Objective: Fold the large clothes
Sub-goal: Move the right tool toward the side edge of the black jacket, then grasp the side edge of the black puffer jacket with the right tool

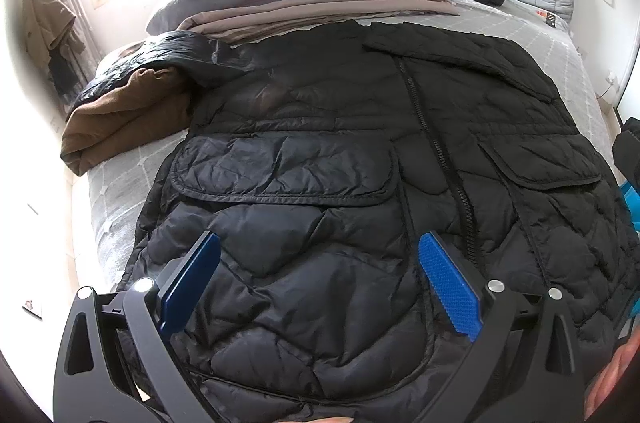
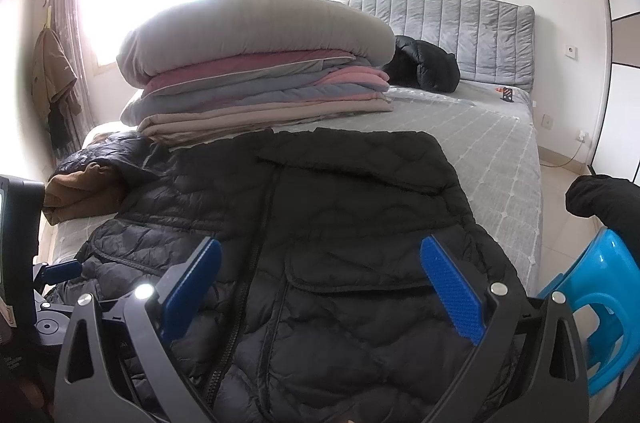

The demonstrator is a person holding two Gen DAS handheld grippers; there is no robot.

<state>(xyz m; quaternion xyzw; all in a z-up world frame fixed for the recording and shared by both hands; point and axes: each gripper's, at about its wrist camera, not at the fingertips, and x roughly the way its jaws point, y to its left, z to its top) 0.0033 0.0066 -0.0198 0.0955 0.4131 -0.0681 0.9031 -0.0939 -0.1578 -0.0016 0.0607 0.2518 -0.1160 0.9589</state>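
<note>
A large black quilted puffer jacket (image 1: 360, 151) lies spread flat, front up, on the grey bed, zip down its middle and a flap pocket on each side. It also fills the lower half of the right wrist view (image 2: 340, 223). My left gripper (image 1: 320, 243) is open and empty, hovering over the jacket's hem by the left pocket. My right gripper (image 2: 320, 247) is open and empty, over the hem by the right pocket. The left gripper's body shows at the left edge of the right wrist view (image 2: 52, 271).
A tall stack of folded quilts (image 2: 256, 71) sits behind the jacket. A brown garment (image 1: 120, 115) lies at its left, another black jacket (image 2: 424, 63) by the grey headboard (image 2: 480, 35). A blue plastic stool (image 2: 600, 303) stands at the right of the bed (image 2: 500, 163).
</note>
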